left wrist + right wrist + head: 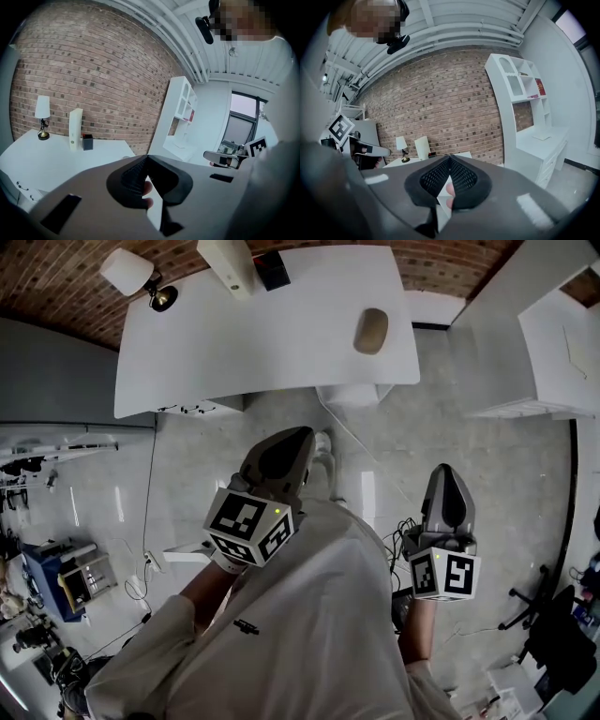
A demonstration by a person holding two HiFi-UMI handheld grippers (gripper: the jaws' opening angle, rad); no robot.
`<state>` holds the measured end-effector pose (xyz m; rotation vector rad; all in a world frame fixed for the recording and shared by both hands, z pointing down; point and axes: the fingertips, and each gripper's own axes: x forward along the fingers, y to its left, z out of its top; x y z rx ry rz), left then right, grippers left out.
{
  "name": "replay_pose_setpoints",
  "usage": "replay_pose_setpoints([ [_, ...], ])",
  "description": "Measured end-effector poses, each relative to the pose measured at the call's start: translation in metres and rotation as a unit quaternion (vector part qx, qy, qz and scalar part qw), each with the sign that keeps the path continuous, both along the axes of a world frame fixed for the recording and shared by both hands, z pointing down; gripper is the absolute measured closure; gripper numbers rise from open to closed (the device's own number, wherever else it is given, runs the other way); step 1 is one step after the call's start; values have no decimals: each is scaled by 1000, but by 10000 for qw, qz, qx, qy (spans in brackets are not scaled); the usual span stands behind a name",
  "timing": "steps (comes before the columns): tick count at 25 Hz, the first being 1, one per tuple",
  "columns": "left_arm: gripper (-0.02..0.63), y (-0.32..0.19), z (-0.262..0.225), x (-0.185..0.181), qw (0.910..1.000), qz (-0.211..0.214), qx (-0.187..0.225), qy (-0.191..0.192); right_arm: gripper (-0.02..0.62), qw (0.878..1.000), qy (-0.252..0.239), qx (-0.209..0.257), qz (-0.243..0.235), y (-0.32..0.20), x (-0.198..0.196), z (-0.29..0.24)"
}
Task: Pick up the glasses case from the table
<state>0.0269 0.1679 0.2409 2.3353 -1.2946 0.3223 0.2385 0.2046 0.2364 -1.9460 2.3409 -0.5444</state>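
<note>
The glasses case (371, 331) is a tan oval pouch lying on the right part of the white table (281, 343) in the head view. Both grippers hang over the floor, well short of the table and pointing toward it. My left gripper (305, 434) is nearer the table's front edge, with its jaws closed tip to tip and nothing between them (146, 157). Further right and further back, my right gripper (442, 470) is also shut and empty (450, 157). The case is not clearly visible in either gripper view.
On the table's far side stand a lamp (141, 277), a white upright binder (230, 263) and a small dark box (272, 268). A white shelf and desk unit (553, 343) stands to the right. Cables (398, 540) lie on the floor, and a blue cart (56, 577) is at the left.
</note>
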Motion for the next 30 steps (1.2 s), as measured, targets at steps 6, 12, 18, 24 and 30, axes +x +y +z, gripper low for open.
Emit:
replay_pose_setpoints([
  [6,598,-77,-6,-24,9998,-7,50,186,584,9997,225,-62,-59,-77,-29,-5],
  [12,598,-145,-8,-54,9991,-91,141,394,584,9993,306,-163,-117,-140,-65,-1],
  [18,598,-192,-3,-80,9987,-115,183,468,584,9996,191,-43,-209,-190,-99,-4],
  [24,598,-215,4,-88,9983,-17,104,582,584,9991,339,-100,-217,-211,-113,-2],
  [30,598,-227,3,-78,9973,103,98,723,584,9983,481,-276,-189,-221,-109,1],
])
